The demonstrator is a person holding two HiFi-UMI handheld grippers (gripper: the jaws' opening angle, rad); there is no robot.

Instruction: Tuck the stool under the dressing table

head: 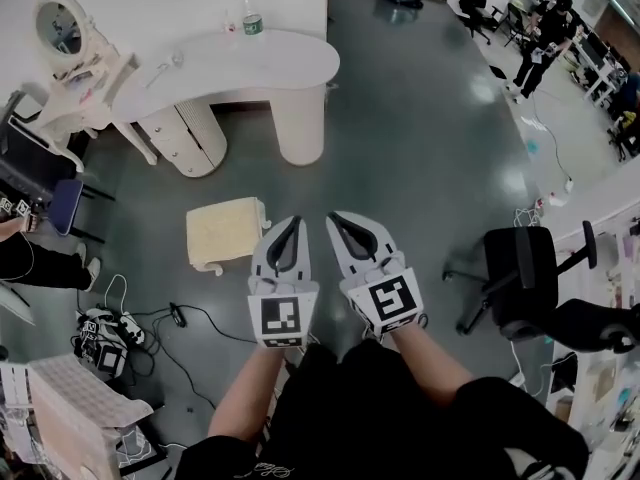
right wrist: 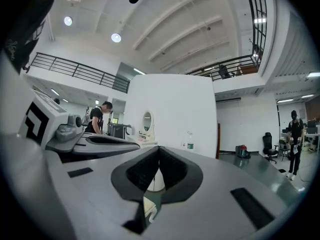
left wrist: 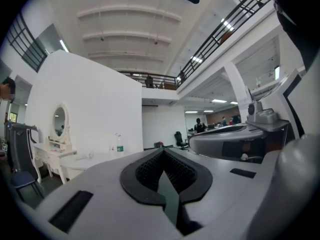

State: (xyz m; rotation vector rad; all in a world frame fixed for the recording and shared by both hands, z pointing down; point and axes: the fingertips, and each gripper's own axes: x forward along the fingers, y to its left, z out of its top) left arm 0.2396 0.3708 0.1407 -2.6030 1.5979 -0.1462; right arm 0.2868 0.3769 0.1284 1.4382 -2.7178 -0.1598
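The left gripper (head: 293, 228) and right gripper (head: 338, 224) are both pressed together and empty, side by side at frame centre, pointing up-frame. The stool (head: 224, 232) stands just left of the left gripper (the nearer one), apart from the table (head: 250, 63) in the upper left. Its seat looks nearly square, with no clear long axis and slightly tilted edges. The push would likely run up-frame, under the tabletop.
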